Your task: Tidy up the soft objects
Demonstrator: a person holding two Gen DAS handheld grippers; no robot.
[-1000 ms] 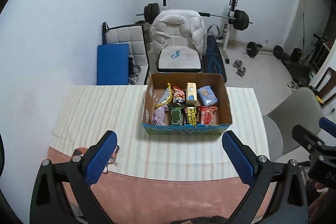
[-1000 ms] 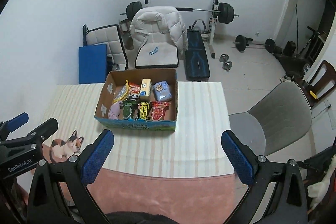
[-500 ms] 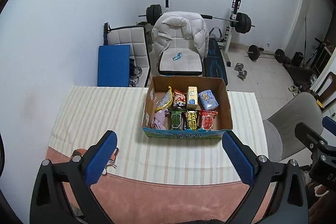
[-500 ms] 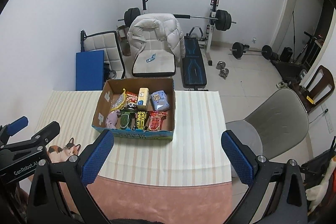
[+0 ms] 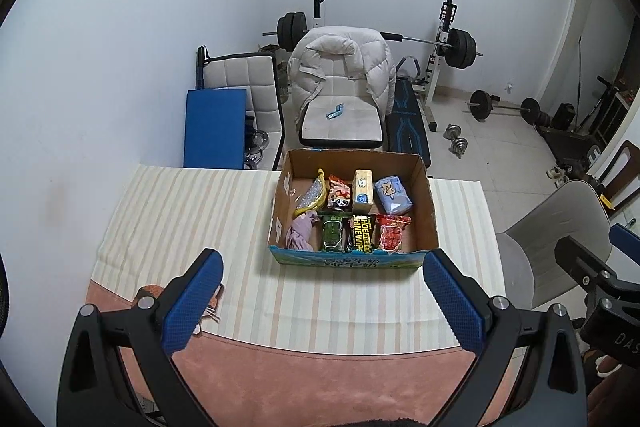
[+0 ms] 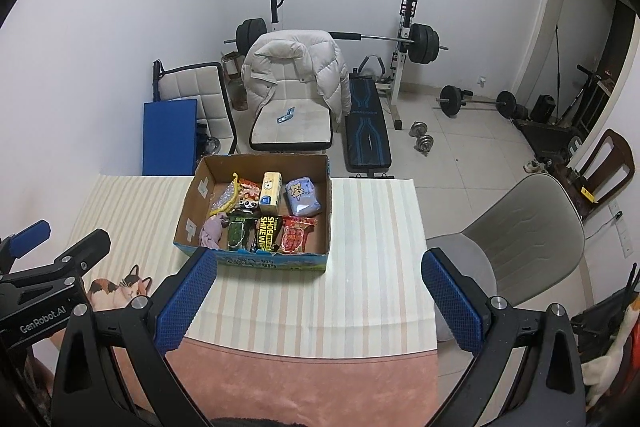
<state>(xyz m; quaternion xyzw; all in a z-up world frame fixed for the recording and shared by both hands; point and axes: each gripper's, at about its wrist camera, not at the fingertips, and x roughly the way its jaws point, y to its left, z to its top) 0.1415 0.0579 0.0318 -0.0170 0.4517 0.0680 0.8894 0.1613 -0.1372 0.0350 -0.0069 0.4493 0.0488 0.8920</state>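
Note:
An open cardboard box point(image 5: 426, 211) stands on the striped tablecloth point(image 5: 180, 219) and holds several soft packets: a blue tissue pack point(image 5: 394, 191), a yellow pack point(image 5: 363, 187), a red packet point(image 5: 392, 233), a green packet point(image 5: 333, 235) and a pink cloth point(image 5: 300, 233). The box also shows in the right wrist view point(image 6: 328, 215). My left gripper point(image 5: 322, 299) is open and empty, well back from the box. My right gripper point(image 6: 320, 299) is open and empty, also short of the box. A cat-shaped soft toy point(image 6: 120, 289) lies near the table's front left.
A grey chair point(image 6: 520, 239) stands to the right of the table. Behind the table are a chair with a white jacket point(image 5: 340, 75), a blue mat point(image 5: 214, 127) and a weight bench with barbells point(image 6: 368, 131). A pink cloth point(image 5: 320, 379) covers the table's front edge.
Both grippers have drawn back and risen, so the box looks smaller and farther. Both stay open and empty. The box contents have not moved.

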